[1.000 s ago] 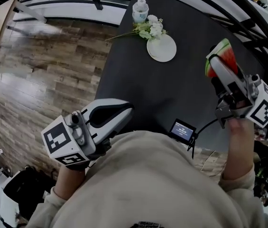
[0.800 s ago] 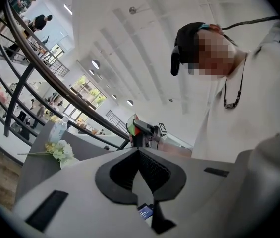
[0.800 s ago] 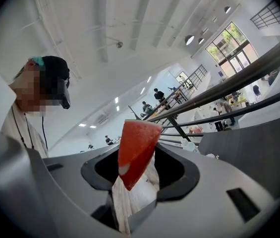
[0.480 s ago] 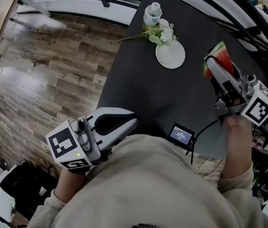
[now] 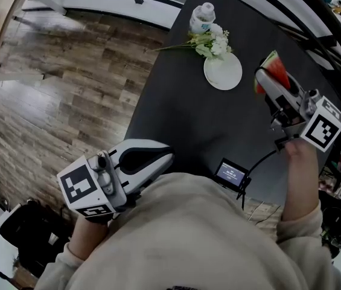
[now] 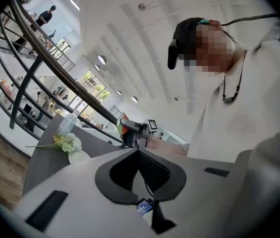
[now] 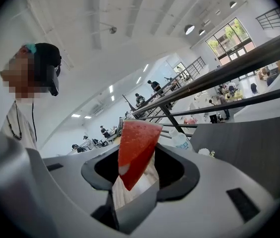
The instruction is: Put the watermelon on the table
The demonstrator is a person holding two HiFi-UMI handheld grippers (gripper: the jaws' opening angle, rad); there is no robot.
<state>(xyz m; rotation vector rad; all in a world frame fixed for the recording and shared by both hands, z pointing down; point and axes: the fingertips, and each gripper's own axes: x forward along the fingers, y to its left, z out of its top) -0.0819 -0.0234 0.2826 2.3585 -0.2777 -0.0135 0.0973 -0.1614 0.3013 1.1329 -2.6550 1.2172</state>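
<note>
A red watermelon wedge with a green rind [image 5: 271, 70] is held above the dark table [image 5: 182, 113], and my right gripper [image 5: 267, 80] is shut on it, just right of a white plate [image 5: 223, 71]. In the right gripper view the wedge [image 7: 136, 150] stands point down between the pads of the right gripper [image 7: 139, 170]. My left gripper [image 5: 165, 154] hangs at the table's near edge, close to the person's body, shut with nothing in it. In the left gripper view the left gripper's [image 6: 139, 156] black pads meet. The right gripper [image 6: 132, 131] with the wedge shows beyond them.
White flowers [image 5: 211, 40] lie beside the plate, and a plastic bottle [image 5: 202, 17] stands behind them at the table's far end. A small device with a lit screen [image 5: 230, 174] and a cable hangs at the near edge. Wood floor [image 5: 55, 89] lies left, and black railings [image 5: 315, 35] run on the right.
My right gripper has carried the watermelon down and closer to the white plate. The left gripper has hardly shifted.
</note>
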